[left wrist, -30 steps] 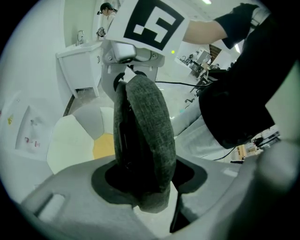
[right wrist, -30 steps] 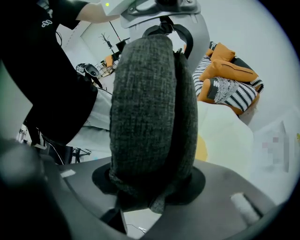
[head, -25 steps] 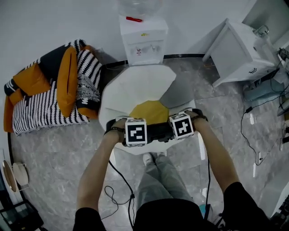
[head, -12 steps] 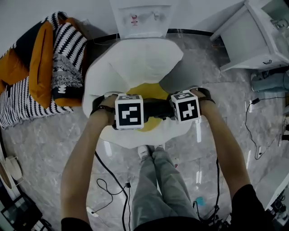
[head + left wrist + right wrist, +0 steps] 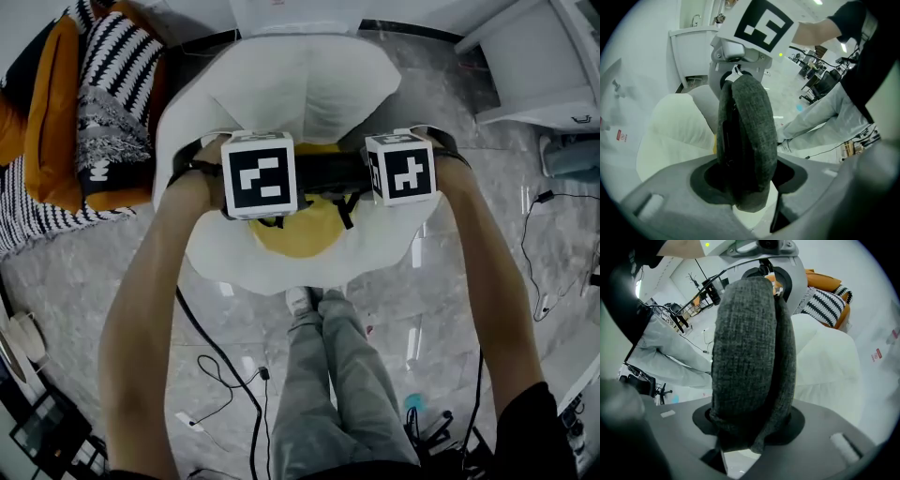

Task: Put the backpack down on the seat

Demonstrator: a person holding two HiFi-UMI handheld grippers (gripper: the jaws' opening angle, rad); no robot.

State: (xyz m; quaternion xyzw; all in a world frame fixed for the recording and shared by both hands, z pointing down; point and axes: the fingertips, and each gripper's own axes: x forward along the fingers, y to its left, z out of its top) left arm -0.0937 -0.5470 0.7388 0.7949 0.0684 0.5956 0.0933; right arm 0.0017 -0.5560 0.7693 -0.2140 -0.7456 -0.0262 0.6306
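Your left gripper (image 5: 745, 187) and right gripper (image 5: 750, 427) are each clamped on a thick grey padded part of the backpack (image 5: 330, 174), one at either end. That way the load hangs level between them instead of swinging from one corner. In both gripper views the padding fills the gap between the jaws, so neither gripper is empty or spread wide.

Seen from the head view, the backpack is the dark band running between the two marker cubes at the centre of the frame. Its loose straps (image 5: 345, 211) dangle below it. It sits directly over the yellow cushion (image 5: 291, 232) of the white seat (image 5: 309, 89), whose back rises toward the top of the frame. No view shows whether the bottom of the bag already touches the cushion.

Both of your arms reach forward and down over your legs (image 5: 328, 375), which puts you square to the front edge of the seat. A pile of striped and orange cushions (image 5: 103, 103) lies at the upper left, well clear of the drop. Judging by this, the lowering looks nearly finished, and letting go should wait until the seat carries the weight.
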